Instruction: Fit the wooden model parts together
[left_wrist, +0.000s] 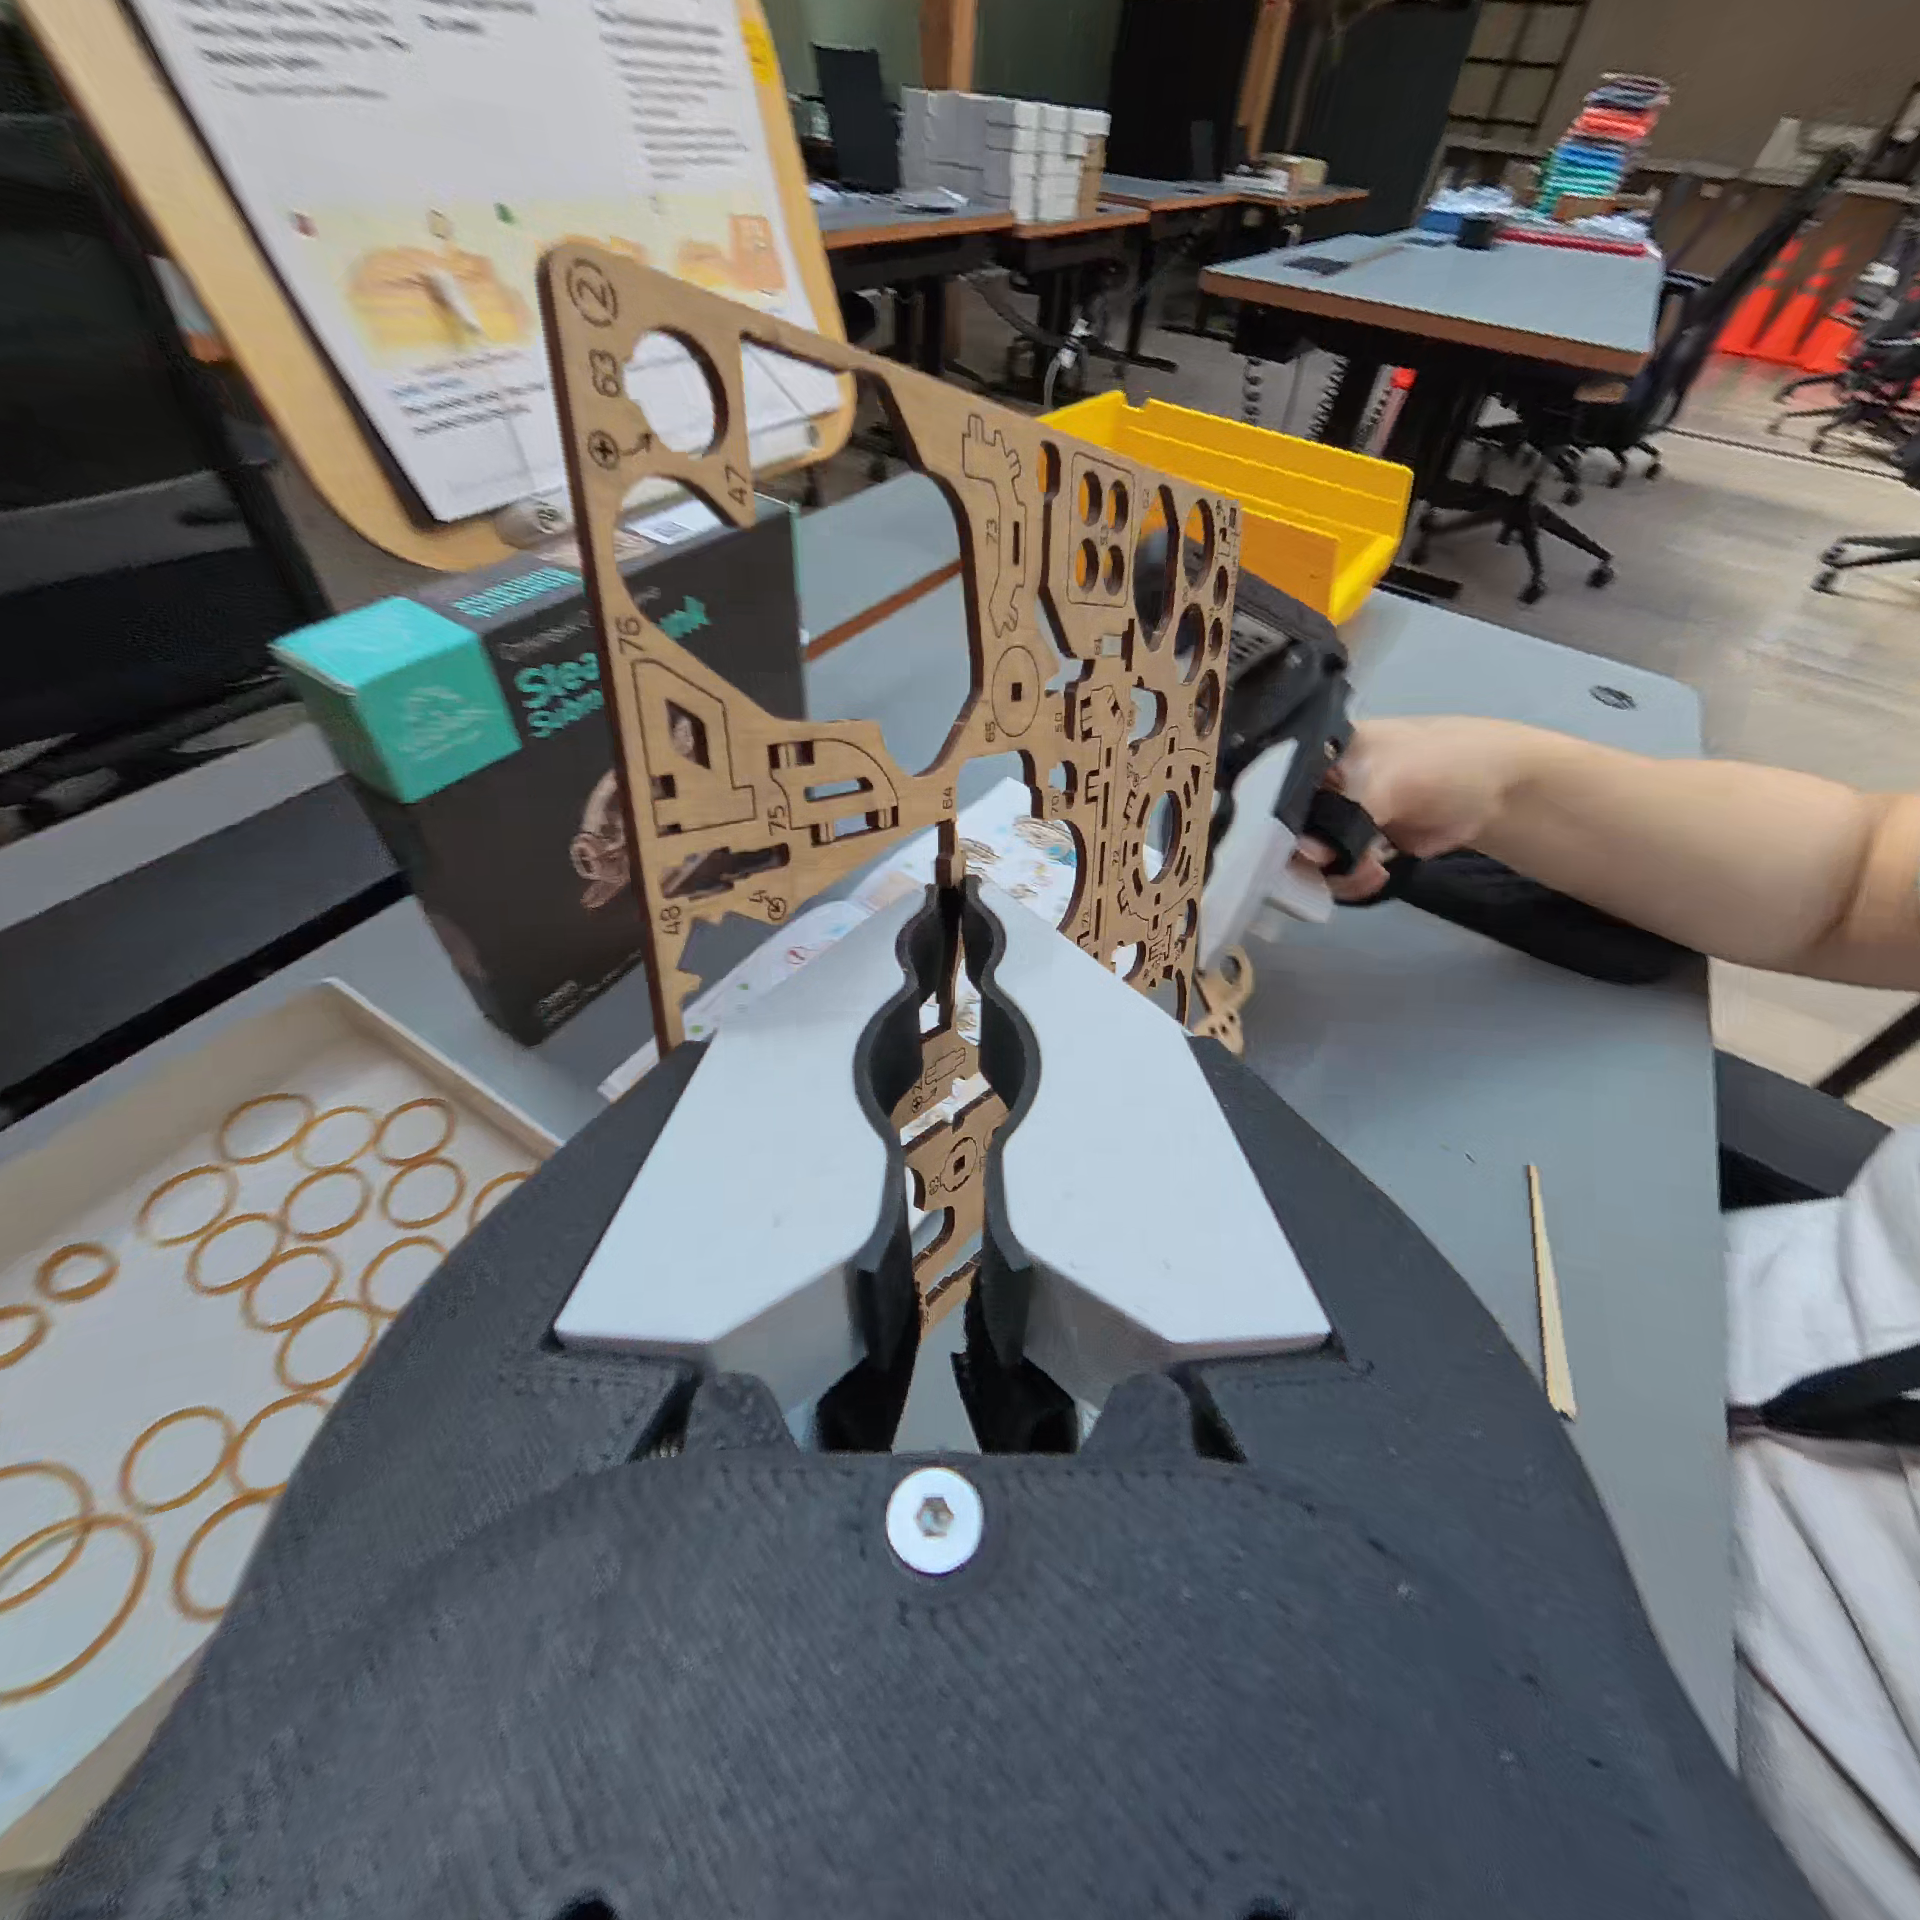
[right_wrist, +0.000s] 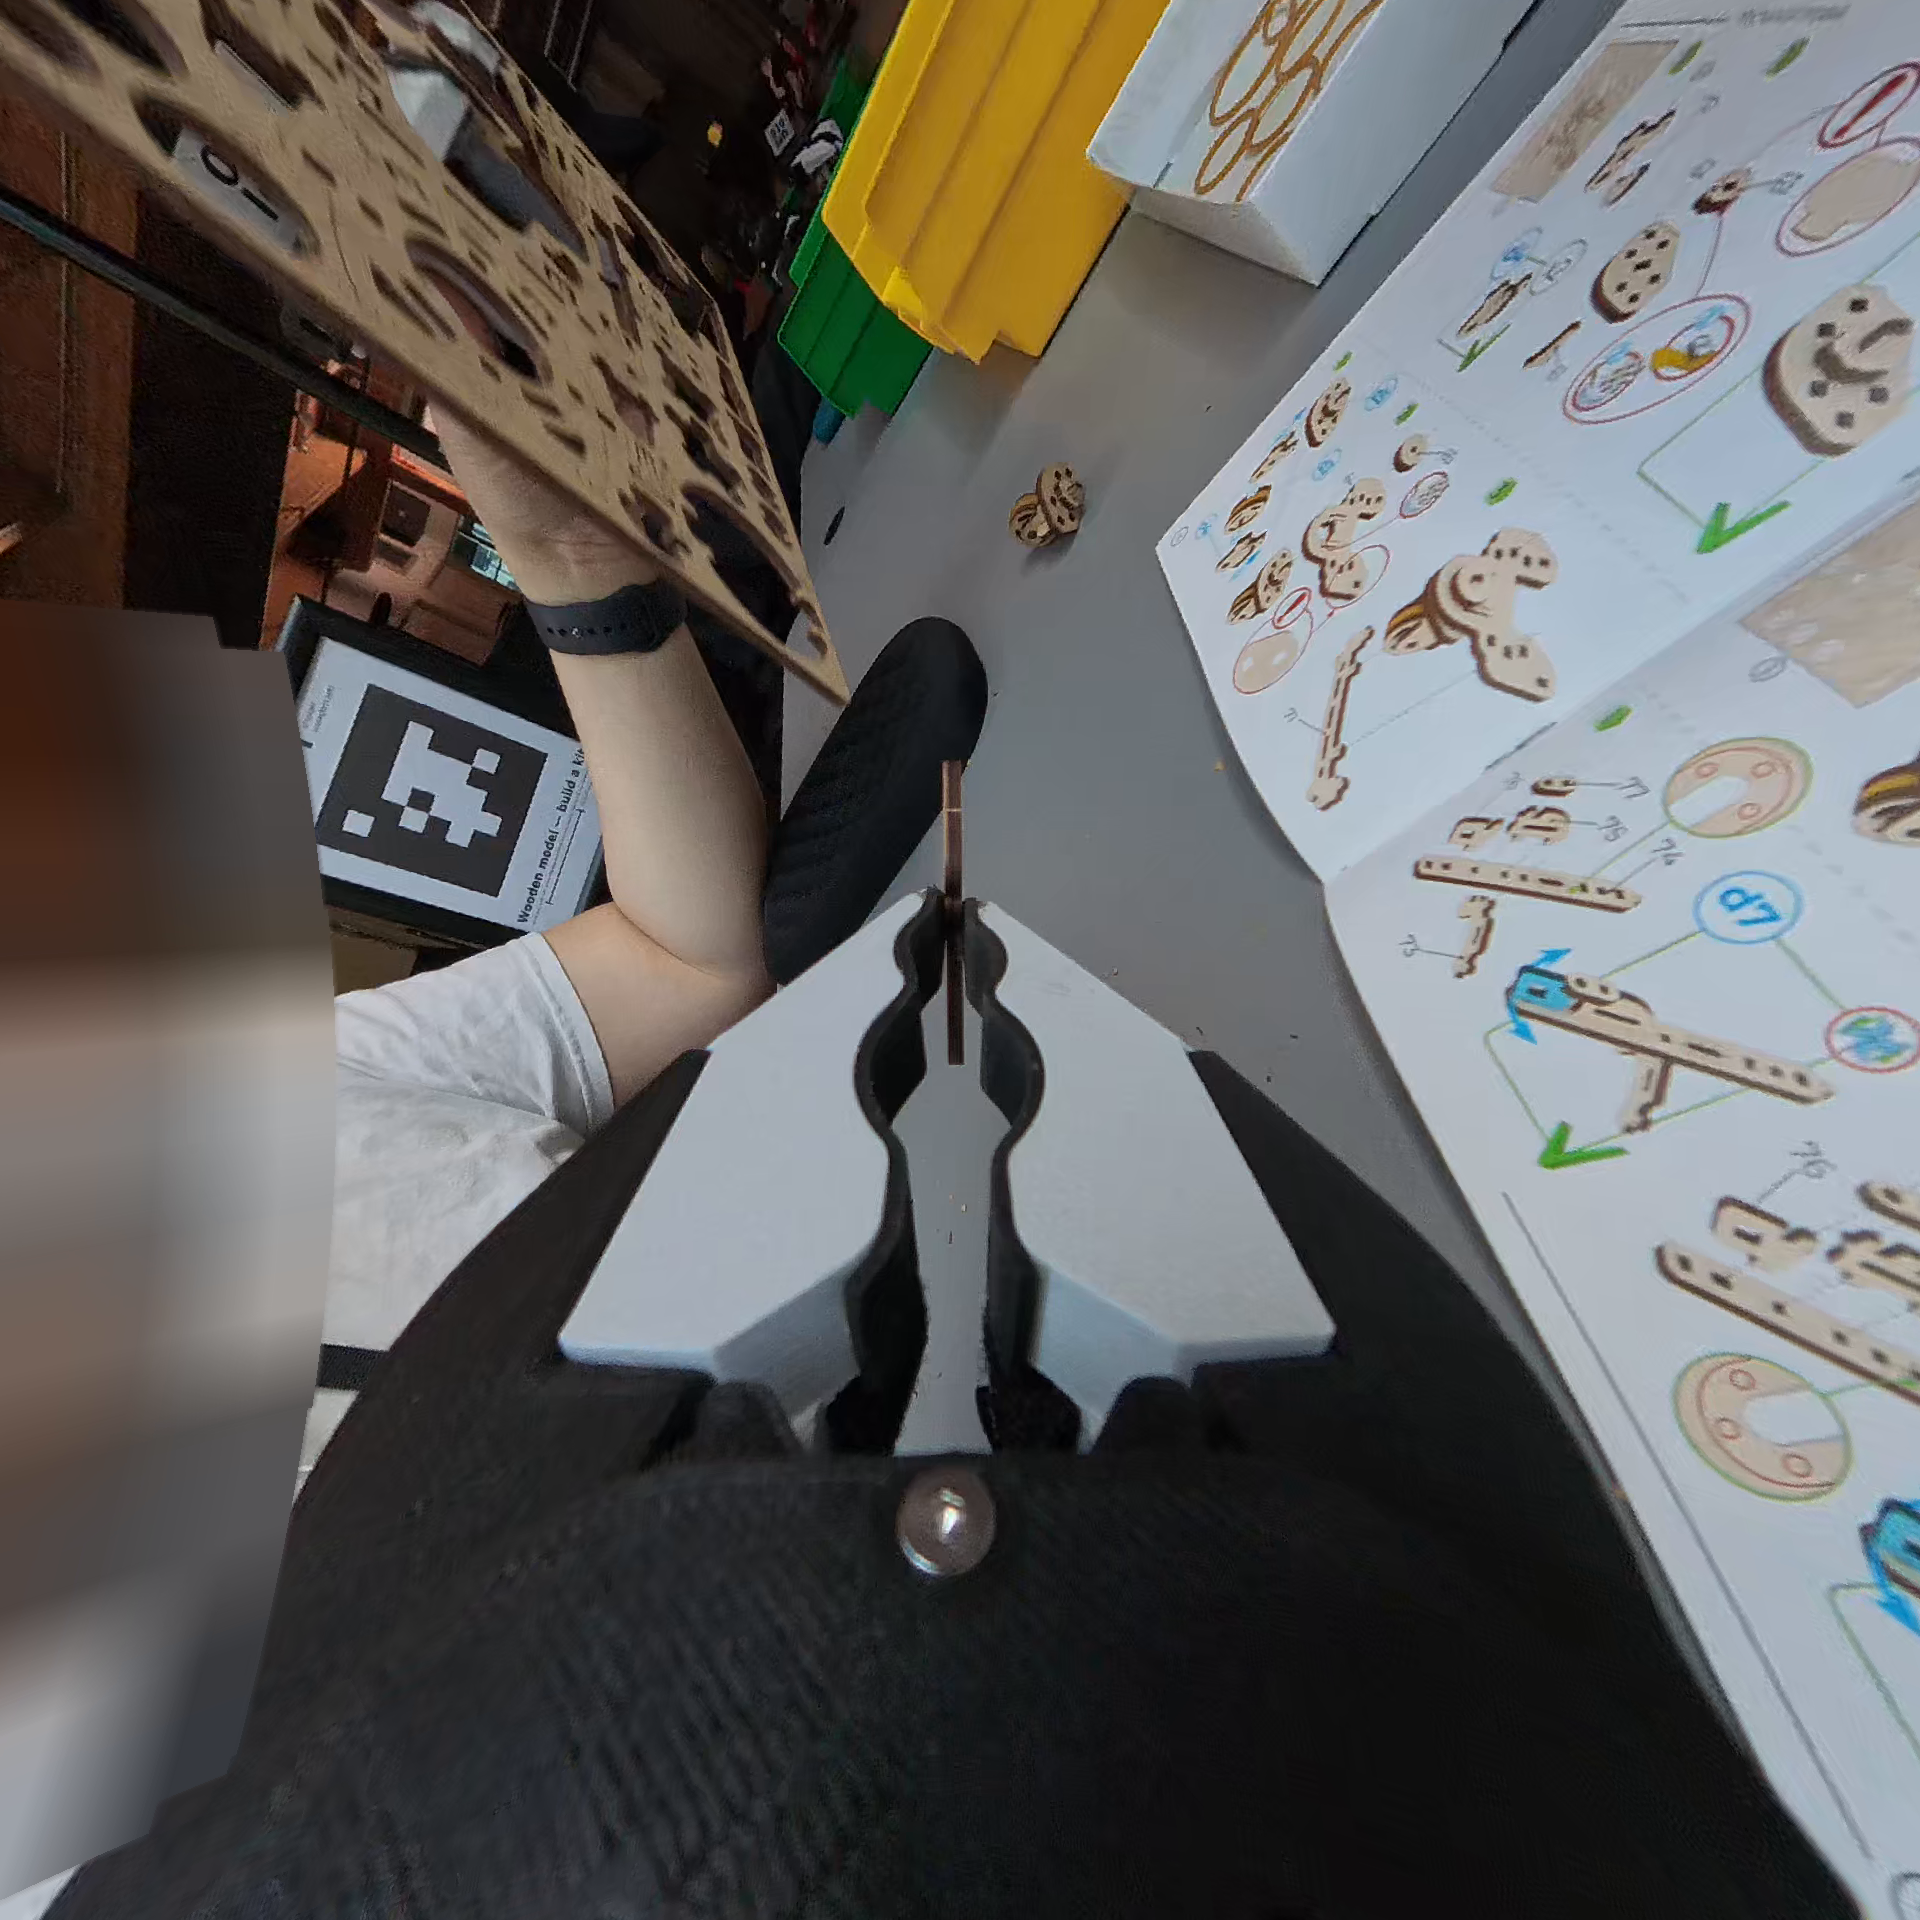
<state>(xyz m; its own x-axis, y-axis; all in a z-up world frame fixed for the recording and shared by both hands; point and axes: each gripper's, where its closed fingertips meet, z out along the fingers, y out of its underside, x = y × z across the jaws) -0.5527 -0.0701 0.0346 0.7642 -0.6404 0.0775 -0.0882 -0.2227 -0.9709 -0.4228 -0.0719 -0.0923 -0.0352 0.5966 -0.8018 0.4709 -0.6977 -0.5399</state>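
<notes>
My left gripper (left_wrist: 948, 902) is shut on the lower edge of a laser-cut wooden parts sheet (left_wrist: 831, 582) and holds it upright above the grey table. The sheet also shows in the right wrist view (right_wrist: 436, 260) at the upper left. My right gripper (right_wrist: 951, 906) is shut on a small thin wooden part (right_wrist: 952, 831) seen edge-on, sticking out past the tips over the table. The right gripper also shows in the left wrist view (left_wrist: 1262, 831), held by a hand just behind the sheet's right edge. A small assembled wooden piece (right_wrist: 1047, 505) lies on the table.
An open instruction booklet (right_wrist: 1558, 623) lies at the right. A white tray (left_wrist: 125, 1101) with several rubber bands sits at the left. A dark kit box (left_wrist: 540, 748), a yellow bin (left_wrist: 1247, 488) and an instruction stand (left_wrist: 436, 208) stand behind. A thin wooden stick (left_wrist: 1548, 1288) lies near the table's edge. Both grippers' tips are roughly 20 cm from the small assembled wooden piece (right_wrist: 1047, 505).
</notes>
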